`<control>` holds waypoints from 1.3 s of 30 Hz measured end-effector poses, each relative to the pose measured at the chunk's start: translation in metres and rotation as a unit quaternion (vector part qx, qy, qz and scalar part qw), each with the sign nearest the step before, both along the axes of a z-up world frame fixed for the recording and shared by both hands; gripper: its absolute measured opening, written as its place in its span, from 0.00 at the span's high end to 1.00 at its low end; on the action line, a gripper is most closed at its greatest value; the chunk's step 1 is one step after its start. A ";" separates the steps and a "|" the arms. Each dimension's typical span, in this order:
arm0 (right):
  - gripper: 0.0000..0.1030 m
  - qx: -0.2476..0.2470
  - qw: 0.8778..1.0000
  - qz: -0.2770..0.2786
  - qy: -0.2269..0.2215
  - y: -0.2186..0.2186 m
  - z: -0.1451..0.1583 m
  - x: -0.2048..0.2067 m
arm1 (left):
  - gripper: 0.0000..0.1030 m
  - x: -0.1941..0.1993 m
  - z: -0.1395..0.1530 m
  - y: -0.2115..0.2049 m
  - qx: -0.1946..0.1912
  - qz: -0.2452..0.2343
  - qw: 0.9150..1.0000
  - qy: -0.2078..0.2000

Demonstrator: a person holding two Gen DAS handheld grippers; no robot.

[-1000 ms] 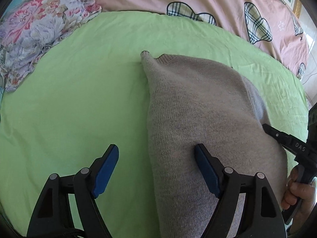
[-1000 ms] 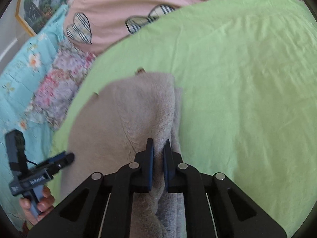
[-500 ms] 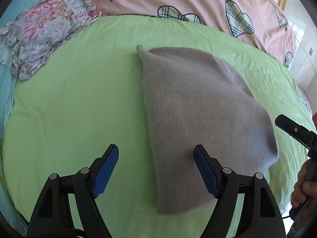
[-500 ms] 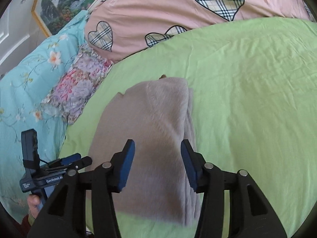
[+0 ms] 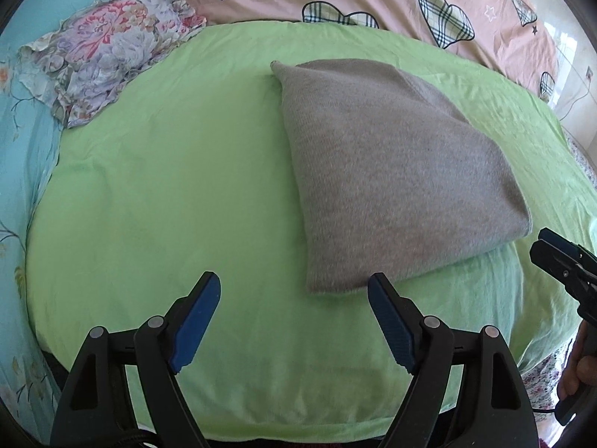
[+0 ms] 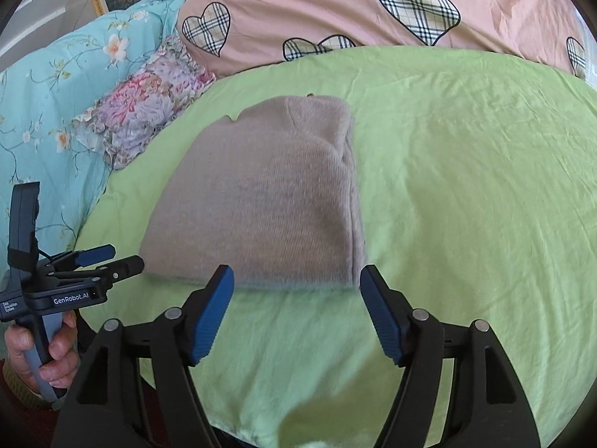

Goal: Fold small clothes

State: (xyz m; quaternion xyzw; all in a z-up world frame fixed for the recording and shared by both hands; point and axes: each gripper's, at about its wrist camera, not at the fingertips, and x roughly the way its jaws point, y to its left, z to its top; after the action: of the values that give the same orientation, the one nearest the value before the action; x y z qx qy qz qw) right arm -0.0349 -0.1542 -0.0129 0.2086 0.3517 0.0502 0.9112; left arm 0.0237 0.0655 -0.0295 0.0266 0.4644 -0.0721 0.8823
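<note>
A grey knit sweater (image 5: 388,171) lies folded into a compact bundle on the green sheet (image 5: 168,201) spread over the bed, its near edge just ahead of both grippers. Nothing touches it.

The left gripper (image 5: 294,321) hangs over bare sheet with its jaws spread wide and empty; the sweater's near corner sits a little beyond the right-hand blue pad (image 5: 391,324). The right gripper (image 6: 296,313) is also clear of the cloth. Its jaws have just been opening, and they now stand well apart with only green sheet between them, the sweater's hem lying just past the tips.

In the right wrist view the left hand (image 6: 41,351) grips the handle of its tool at the lower left edge, beside the sweater's left side. A floral cushion (image 6: 145,104) rests at the far left corner of the sheet, with a pink quilt (image 6: 354,7) printed with plaid hearts behind it and a turquoise flowered cover (image 6: 52,89) along the side.
</note>
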 end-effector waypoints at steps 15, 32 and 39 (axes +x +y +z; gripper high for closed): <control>0.13 -0.004 1.000 0.005 0.013 0.020 -0.015 -0.012 | 0.18 -0.020 -0.001 -0.014 0.002 -0.033 0.999 -0.015; 0.13 0.002 0.999 0.017 0.026 0.029 -0.017 -0.006 | 0.15 -0.013 -0.007 -0.008 0.044 -0.033 0.998 -0.012; 0.12 -0.005 0.999 0.030 0.033 0.035 -0.013 0.003 | 0.14 -0.009 -0.008 -0.008 0.054 -0.032 0.998 -0.009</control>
State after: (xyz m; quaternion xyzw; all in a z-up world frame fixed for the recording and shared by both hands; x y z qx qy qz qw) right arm -0.0320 -0.1189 -0.0263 0.1953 0.3874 0.0686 0.8984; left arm 0.0149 0.0573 -0.0370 0.0900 0.4589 -0.0748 0.8808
